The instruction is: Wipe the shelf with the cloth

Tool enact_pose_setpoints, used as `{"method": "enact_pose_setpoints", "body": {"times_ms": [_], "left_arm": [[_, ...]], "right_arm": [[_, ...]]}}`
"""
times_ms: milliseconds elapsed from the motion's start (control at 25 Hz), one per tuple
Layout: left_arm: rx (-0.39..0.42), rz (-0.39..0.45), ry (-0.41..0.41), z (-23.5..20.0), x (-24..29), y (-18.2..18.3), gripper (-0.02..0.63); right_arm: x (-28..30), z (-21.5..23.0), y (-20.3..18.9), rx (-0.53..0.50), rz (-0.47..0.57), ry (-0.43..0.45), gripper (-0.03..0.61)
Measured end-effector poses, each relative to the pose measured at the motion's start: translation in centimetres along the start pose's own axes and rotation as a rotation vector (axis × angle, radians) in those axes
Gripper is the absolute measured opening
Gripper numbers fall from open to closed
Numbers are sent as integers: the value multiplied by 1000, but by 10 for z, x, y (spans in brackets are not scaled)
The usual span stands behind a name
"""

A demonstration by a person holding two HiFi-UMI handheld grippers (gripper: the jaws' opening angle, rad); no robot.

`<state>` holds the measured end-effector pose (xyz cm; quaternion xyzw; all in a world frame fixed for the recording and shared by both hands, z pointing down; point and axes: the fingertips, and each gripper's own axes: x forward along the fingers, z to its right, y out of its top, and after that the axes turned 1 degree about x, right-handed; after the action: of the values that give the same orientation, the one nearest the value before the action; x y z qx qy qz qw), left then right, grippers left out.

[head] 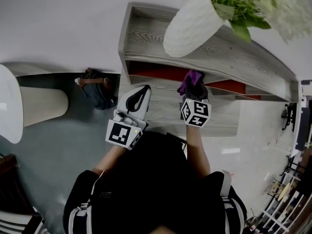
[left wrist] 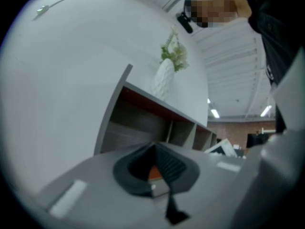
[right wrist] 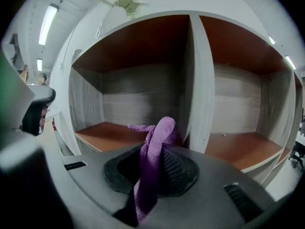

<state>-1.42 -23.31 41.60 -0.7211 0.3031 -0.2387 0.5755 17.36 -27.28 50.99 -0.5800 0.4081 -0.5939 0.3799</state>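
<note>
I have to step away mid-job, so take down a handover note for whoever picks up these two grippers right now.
Right gripper: shut on the purple cloth, held up facing the shelf near its divider.
Left gripper: shut, empty, pointing at the shelf's left end.
A vase with a plant stands on the shelf's top.
Done: cloth is in hand.
Left: the cloth appears clear of every board, so the compartments are yet to be wiped.

Cloth [right wrist: 155, 147] purple. Shelf [right wrist: 200, 80] grey wood-grain, inner boards red-brown. Vase [head: 190, 23] white, plant [head: 243, 4] green. Left gripper [head: 144, 89] white, cube markers black-and-white squares. Sleeve [head: 83, 194] black, white stripes. Floor [head: 58, 145] grey-blue.
</note>
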Motion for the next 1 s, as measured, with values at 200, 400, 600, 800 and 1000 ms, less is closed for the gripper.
{"method": "enact_pose_setpoints", "body": {"times_ms": [200, 400, 600, 800, 1000], "left_arm": [[-9, 2, 12, -4, -9, 1, 2], [-12, 21, 53, -14, -17, 5, 2], [-18, 29, 103, -24, -32, 6, 2], [-22, 40, 148, -33, -46, 7, 2], [-20, 42, 182, -36, -59, 7, 2]], "right_arm": [[3, -7, 0, -37, -47, 1, 49], [12, -22, 2, -84, -86, 41, 49], [18, -48, 4, -117, -116, 108, 49], [25, -76, 6, -156, -124, 161, 49], [29, -99, 7, -187, -137, 204, 49]]}}
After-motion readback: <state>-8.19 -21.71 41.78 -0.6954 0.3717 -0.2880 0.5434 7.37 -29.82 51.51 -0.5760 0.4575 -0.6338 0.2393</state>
